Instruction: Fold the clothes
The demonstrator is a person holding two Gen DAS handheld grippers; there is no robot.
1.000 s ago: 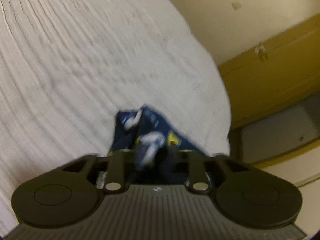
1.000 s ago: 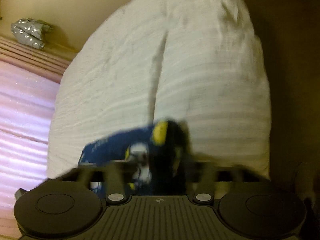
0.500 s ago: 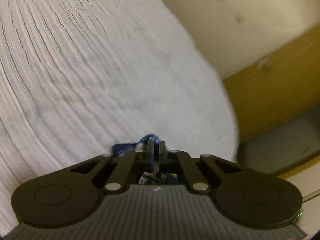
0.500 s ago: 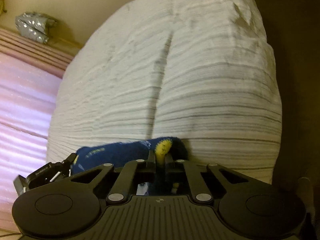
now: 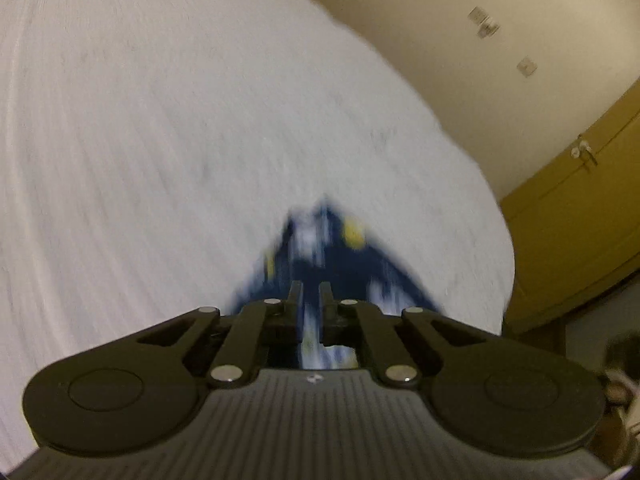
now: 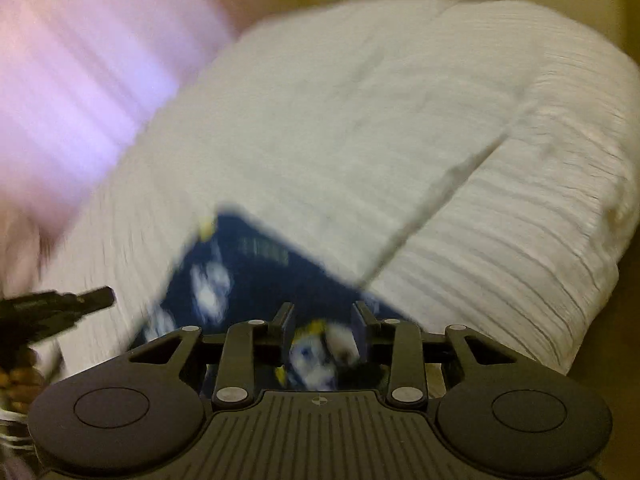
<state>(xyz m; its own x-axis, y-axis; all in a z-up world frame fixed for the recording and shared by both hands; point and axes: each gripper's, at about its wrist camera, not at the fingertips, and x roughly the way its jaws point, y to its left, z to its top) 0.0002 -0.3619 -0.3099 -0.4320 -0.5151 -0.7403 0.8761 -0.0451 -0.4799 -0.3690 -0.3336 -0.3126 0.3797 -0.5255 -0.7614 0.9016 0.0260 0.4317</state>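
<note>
Bed (image 5: pixel 180 140) covered by white ribbed bedding (image 6: pixel 500 240), one long crease running across it in right wrist view. Navy garment (image 6: pixel 256 268) with white and yellow print lies directly on the bedding. Both views motion-blurred.

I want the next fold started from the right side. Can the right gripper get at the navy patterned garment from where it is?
Probably yes: the right gripper sits over the navy patterned garment on the white ribbed bedcover, jaws apart with cloth between them, nothing blocking.
</note>
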